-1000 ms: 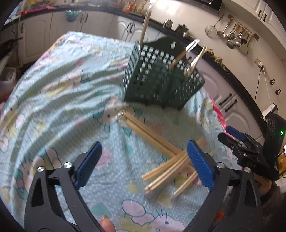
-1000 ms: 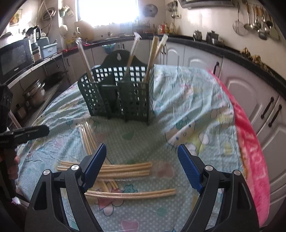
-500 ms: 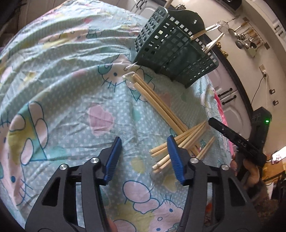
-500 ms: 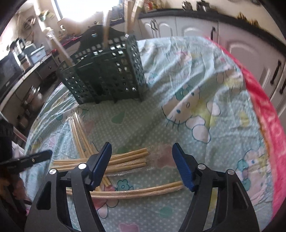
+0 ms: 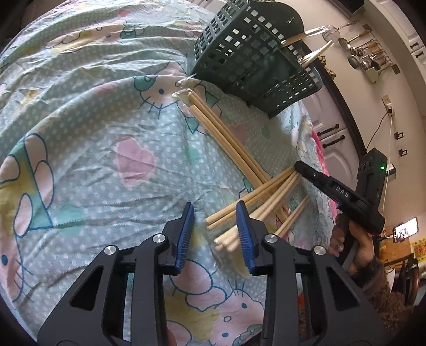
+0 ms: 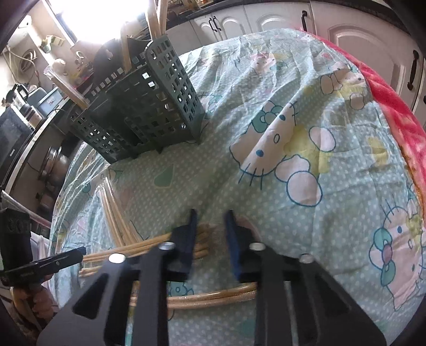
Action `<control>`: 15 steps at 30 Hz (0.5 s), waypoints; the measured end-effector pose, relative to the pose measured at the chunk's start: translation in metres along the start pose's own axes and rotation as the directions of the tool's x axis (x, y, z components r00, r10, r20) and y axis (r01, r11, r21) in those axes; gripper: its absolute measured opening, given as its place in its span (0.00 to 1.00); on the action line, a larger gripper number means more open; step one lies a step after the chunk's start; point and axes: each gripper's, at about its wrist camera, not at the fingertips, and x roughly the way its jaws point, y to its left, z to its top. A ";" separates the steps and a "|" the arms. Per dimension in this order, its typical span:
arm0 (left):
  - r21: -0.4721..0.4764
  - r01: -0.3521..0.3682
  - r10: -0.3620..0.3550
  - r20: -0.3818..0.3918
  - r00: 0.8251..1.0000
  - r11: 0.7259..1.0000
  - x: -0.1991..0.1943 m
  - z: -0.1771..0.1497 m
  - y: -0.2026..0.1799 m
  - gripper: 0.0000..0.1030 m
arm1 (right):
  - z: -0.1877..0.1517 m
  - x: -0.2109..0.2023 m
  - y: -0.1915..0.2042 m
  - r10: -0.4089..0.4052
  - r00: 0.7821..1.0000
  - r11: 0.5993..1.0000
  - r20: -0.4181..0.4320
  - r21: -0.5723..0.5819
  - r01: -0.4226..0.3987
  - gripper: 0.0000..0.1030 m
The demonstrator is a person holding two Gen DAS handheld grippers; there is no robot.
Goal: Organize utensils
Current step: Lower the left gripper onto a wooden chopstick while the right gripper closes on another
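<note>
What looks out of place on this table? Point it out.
The loose wooden chopsticks lie crisscrossed in a messy pile on the patterned cloth, some in clear wrappers, while only a few stand in the dark green perforated plastic caddy.

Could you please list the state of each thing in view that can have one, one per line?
Left gripper: open, empty, its fingers either side of the near chopstick ends.
Right gripper: open, empty, low over the chopsticks.
Loose chopsticks: lying crossed on the cloth.
Green basket: upright, with a few chopsticks standing in it.
Cloth: spread out, wrinkled.
Cupboard doors: closed.
</note>
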 end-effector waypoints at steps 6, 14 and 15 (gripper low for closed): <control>-0.023 0.026 -0.026 -0.013 1.000 0.999 -0.001 0.000 0.003 0.24 | 0.007 -0.012 0.002 0.000 0.998 1.000 0.059 -0.009 0.001 0.06; -0.005 0.033 -0.033 -0.021 0.999 0.999 0.002 -0.004 -0.004 0.26 | 0.022 -0.031 0.006 -0.028 0.990 0.999 0.141 -0.042 0.035 0.06; 0.004 0.030 -0.030 -0.021 0.999 1.000 0.002 -0.004 -0.007 0.26 | 0.024 -0.035 0.006 -0.033 0.988 0.998 0.154 -0.048 0.041 0.06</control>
